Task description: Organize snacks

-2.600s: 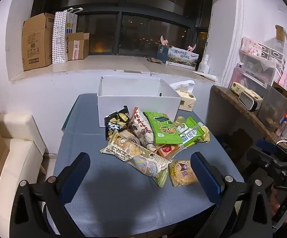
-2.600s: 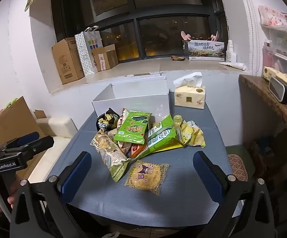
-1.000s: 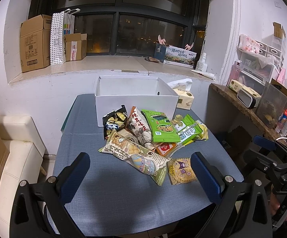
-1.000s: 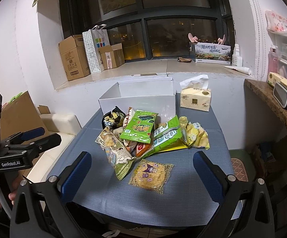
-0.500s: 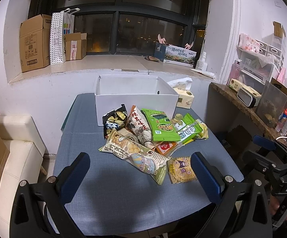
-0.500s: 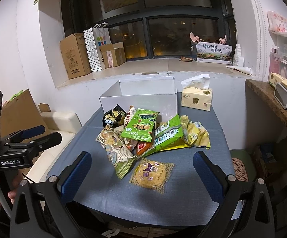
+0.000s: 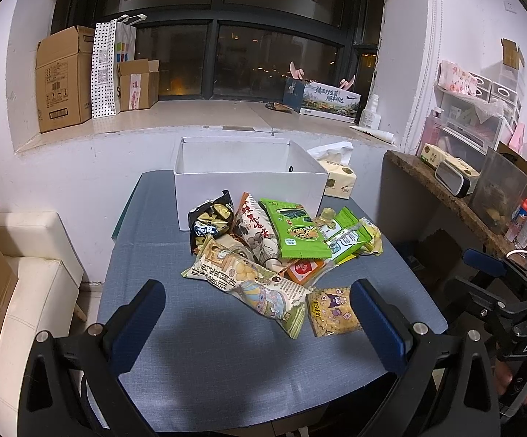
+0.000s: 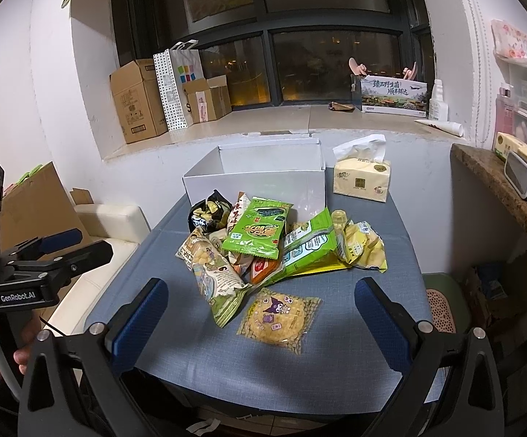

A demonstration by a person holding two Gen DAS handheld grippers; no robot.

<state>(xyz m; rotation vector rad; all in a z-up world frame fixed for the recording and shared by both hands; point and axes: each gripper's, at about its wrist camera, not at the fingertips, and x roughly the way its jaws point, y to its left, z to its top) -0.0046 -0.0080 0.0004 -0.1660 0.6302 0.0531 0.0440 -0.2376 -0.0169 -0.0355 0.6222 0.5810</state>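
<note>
Sorting not yet begun: both hand-held grippers gape empty before the snack pile point(image 8: 263, 240).
Next, the right hand-held gripper point(image 8: 261, 306) likely takes the yellow cookie packet point(image 8: 278, 315) toward the white box point(image 8: 256, 185); the left hand-held gripper point(image 7: 258, 304) waits.

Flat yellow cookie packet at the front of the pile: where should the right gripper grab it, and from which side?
Best guess: take the cookie packet by its near sealed edge, coming in low from the front of the table. It lies flat and alone, clear of the pile, so only the thin edges give the open right gripper something to pinch; the middle is too wide.
</note>
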